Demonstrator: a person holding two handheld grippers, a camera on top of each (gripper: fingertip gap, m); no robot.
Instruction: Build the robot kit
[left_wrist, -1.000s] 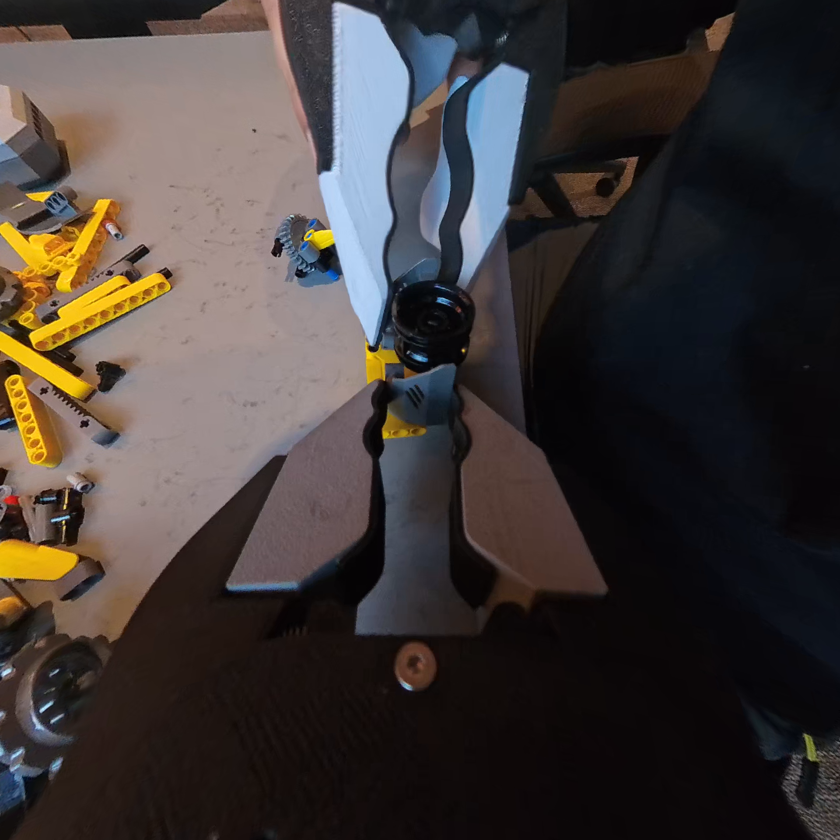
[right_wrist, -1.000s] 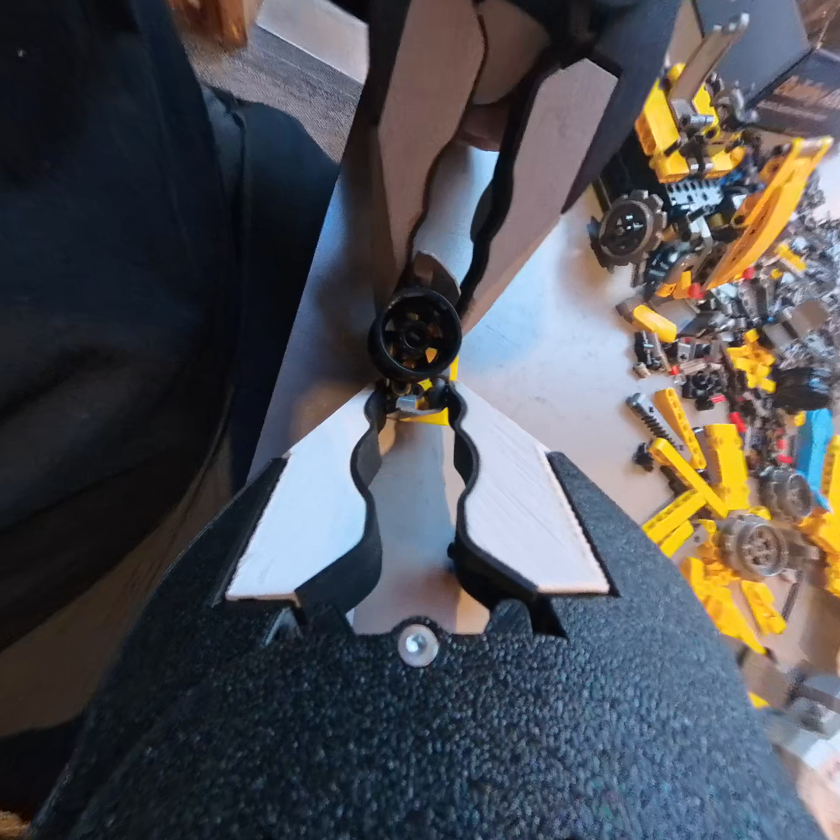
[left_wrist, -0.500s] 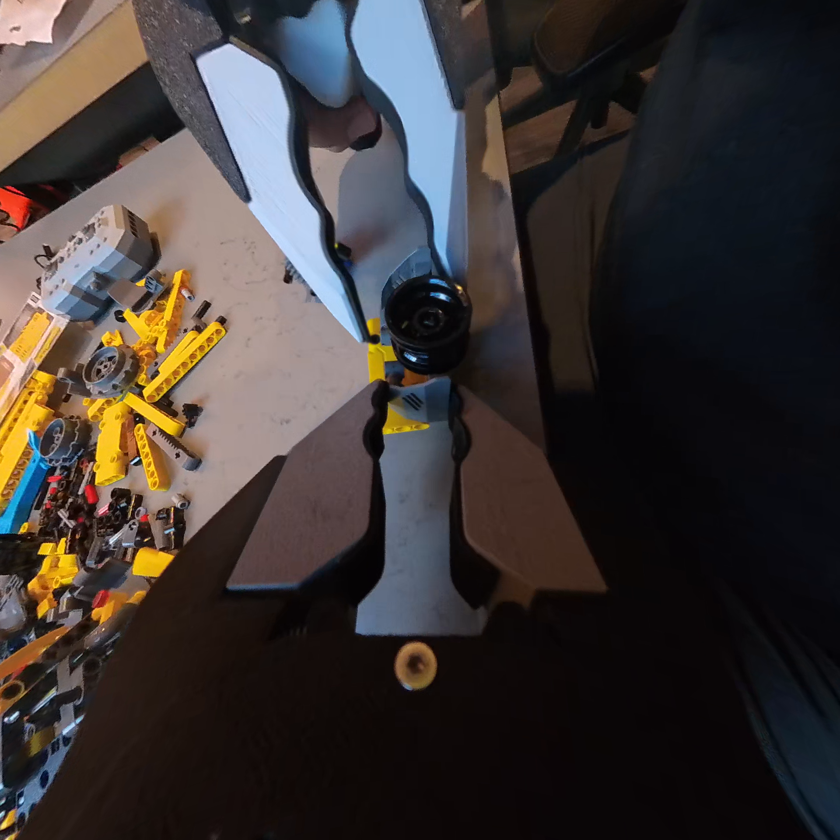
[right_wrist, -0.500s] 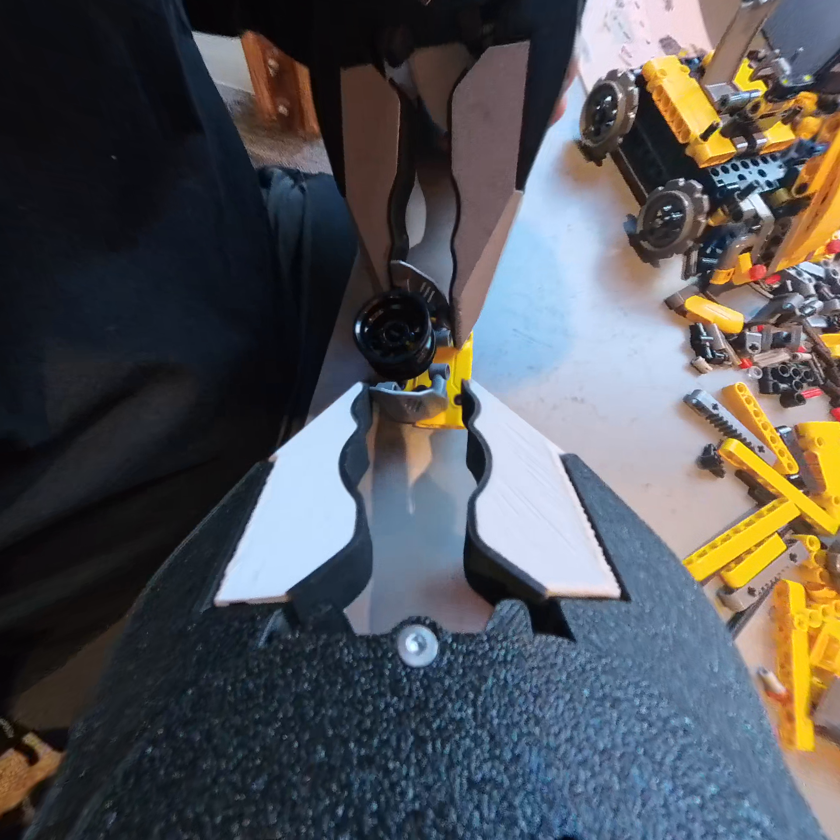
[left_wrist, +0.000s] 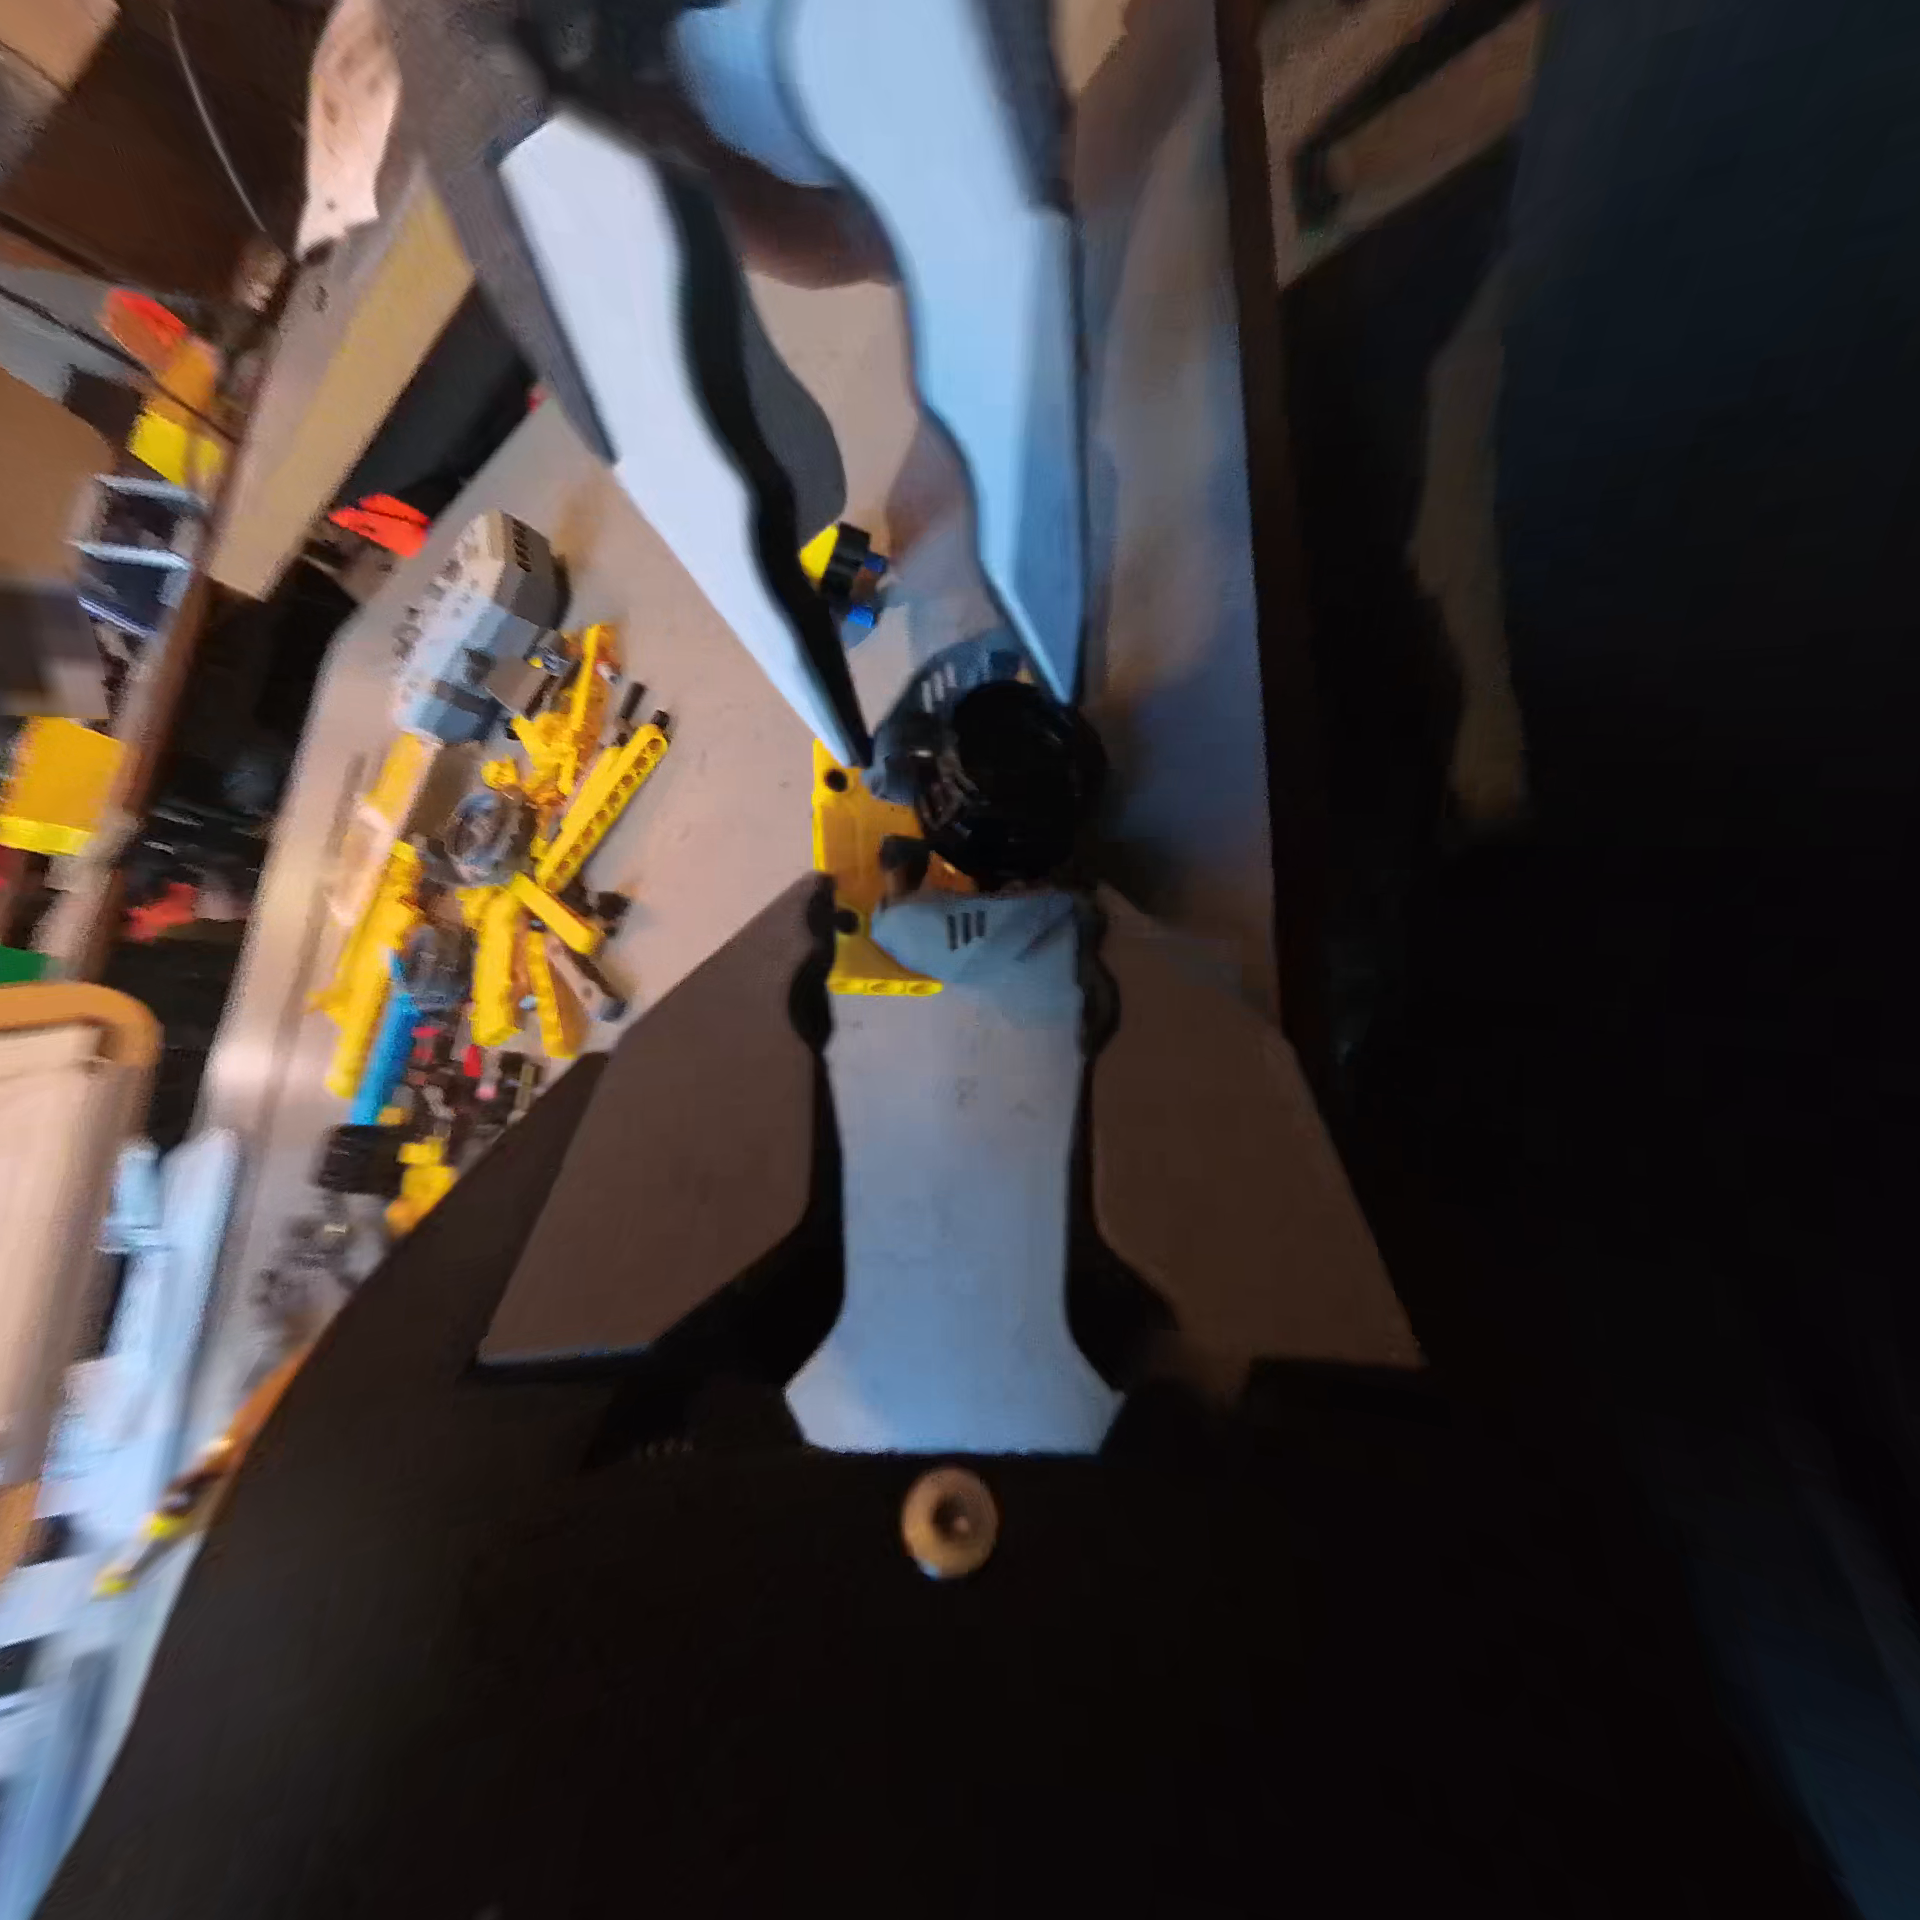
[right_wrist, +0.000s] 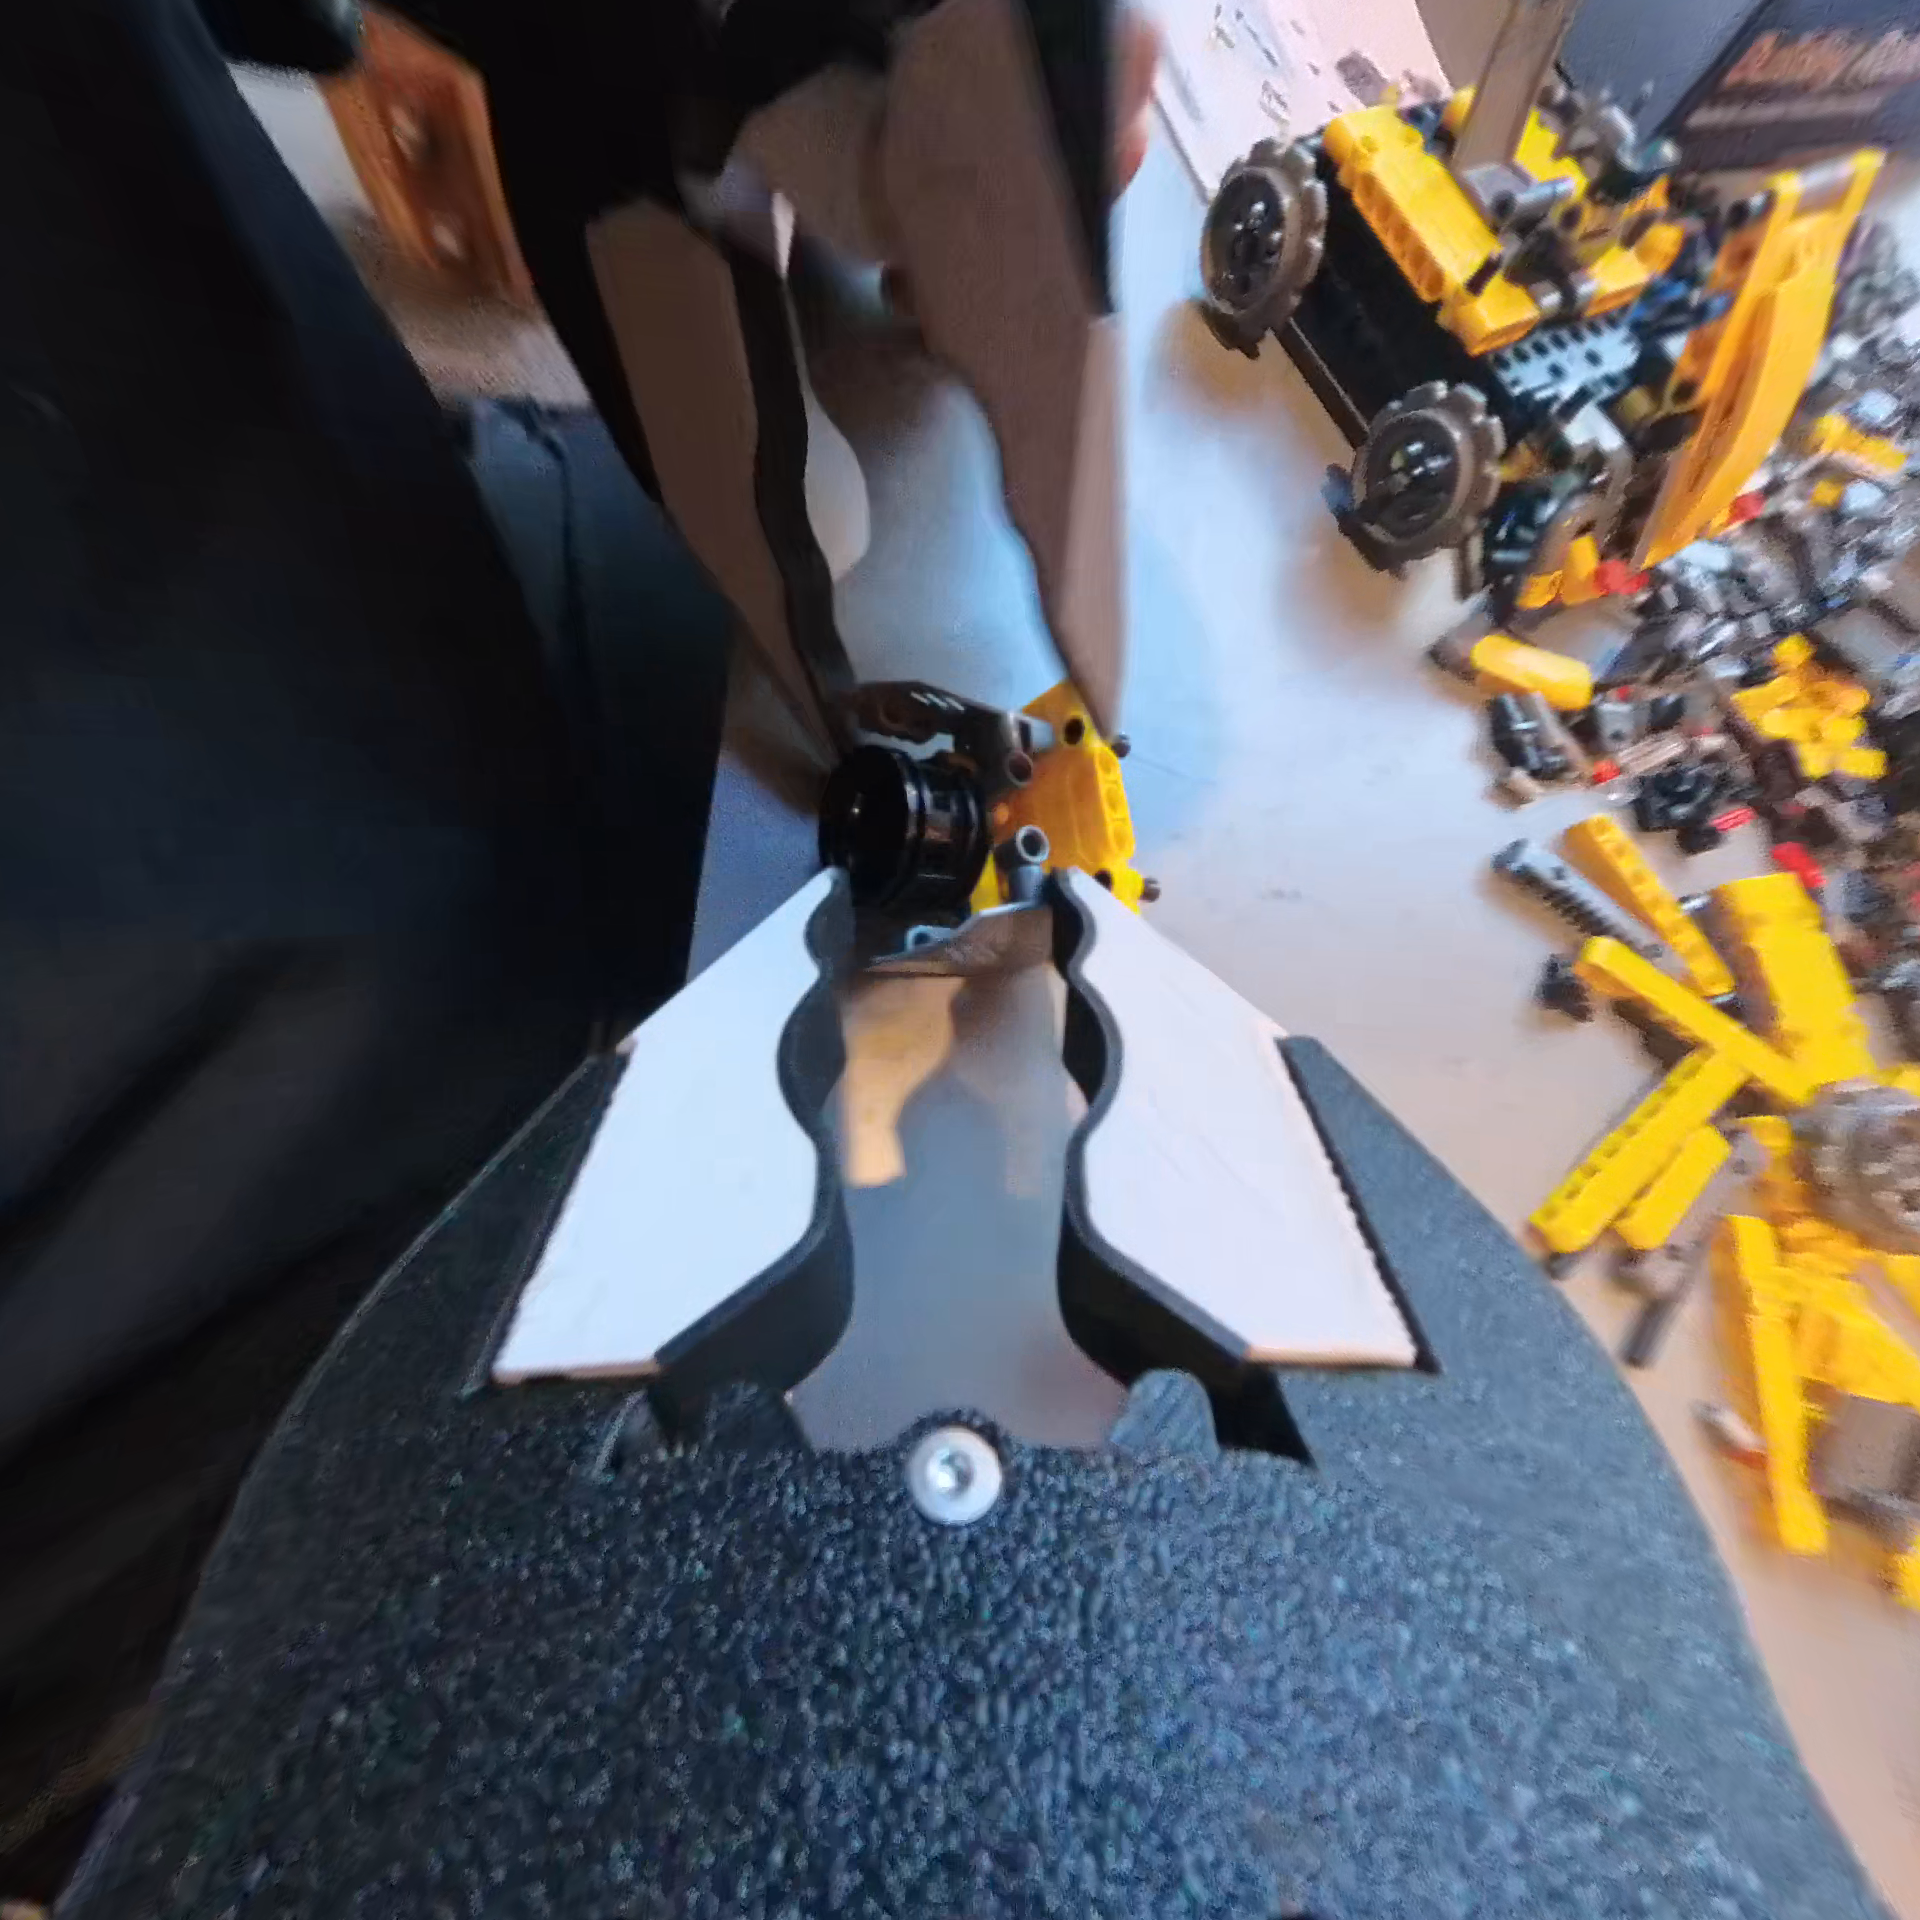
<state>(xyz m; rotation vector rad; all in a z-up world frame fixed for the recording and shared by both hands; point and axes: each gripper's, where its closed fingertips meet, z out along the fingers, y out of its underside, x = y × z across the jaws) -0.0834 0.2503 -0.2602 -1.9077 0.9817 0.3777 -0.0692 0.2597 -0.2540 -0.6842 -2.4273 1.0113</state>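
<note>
A small brick assembly hangs between both grippers above the table's near edge: a black wheel hub (left_wrist: 1013, 795) (right_wrist: 904, 831), a yellow block (left_wrist: 852, 831) (right_wrist: 1075, 800) and grey curved panels at each end. My left gripper (left_wrist: 956, 920) is shut on one grey panel (left_wrist: 971, 935). My right gripper (right_wrist: 951, 899) is shut on the opposite grey panel (right_wrist: 951, 940). In the left wrist view the right gripper (left_wrist: 961, 717) comes in from the top. In the right wrist view the left gripper (right_wrist: 961, 717) does the same. Both views are motion-blurred.
A yellow wheeled model (right_wrist: 1455, 260) stands at the back of the pale table (right_wrist: 1299, 779). Loose yellow beams and dark small parts (right_wrist: 1714, 1039) (left_wrist: 520, 883) and a grey block (left_wrist: 478, 634) lie on it. A person's dark clothing (right_wrist: 260, 727) is beside the table edge. Both grippers' tips are close together, under 4 cm apart.
Both grippers have swung and tilted together with the assembly. The wheel hub now shows its side in the right wrist view, and the yellow block shows more. Both grips hold.
</note>
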